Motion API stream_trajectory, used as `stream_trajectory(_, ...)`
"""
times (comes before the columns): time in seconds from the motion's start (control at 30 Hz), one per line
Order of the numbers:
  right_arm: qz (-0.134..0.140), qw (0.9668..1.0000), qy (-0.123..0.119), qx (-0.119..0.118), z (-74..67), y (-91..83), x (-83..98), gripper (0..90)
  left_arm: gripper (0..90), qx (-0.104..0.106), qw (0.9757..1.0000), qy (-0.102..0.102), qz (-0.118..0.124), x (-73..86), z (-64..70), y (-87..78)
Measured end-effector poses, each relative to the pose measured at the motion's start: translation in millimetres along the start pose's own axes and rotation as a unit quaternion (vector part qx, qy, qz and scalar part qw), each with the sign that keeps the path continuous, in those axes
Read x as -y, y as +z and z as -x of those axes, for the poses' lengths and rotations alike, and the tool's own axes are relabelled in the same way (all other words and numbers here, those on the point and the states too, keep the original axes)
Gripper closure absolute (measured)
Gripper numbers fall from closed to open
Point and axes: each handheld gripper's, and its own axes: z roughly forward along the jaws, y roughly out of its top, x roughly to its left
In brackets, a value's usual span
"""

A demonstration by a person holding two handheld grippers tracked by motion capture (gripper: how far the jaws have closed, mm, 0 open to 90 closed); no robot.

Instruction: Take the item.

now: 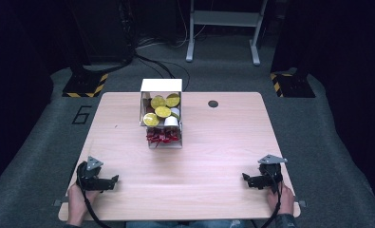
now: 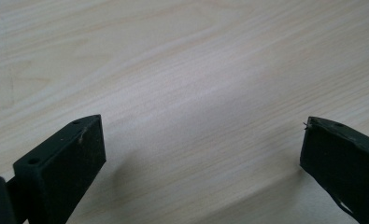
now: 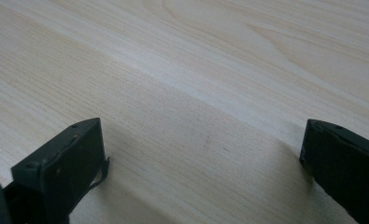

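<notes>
I have the wooden table (image 1: 223, 156) in front of me, pale and broad. At its far middle stands a white box (image 1: 161, 86), open toward me, well apart from both of my tools. Inside it, yellow-lidded cups (image 1: 162, 111) are stacked at the far end and a heap of small red packets (image 1: 162, 137) lies at the near end. My left gripper (image 1: 113, 181) rests low at the near left corner, jaws spread wide with only bare wood between them. My right gripper (image 1: 246, 179) sits at the near right corner, jaws likewise wide apart and holding nothing.
</notes>
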Motion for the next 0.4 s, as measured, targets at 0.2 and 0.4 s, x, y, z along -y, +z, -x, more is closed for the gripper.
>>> stream_trajectory(0.2,0.000,1.0000,0.000,0.000,0.0,0.0,0.0,0.0,0.0,0.019,0.9992,-0.026,0.024,8.1,-3.1,3.4)
stream_trajectory(0.4,0.000,1.0000,0.000,0.000,0.0,0.0,0.0,0.0,0.0,0.020,0.9992,-0.028,0.021,6.9,-4.3,3.9)
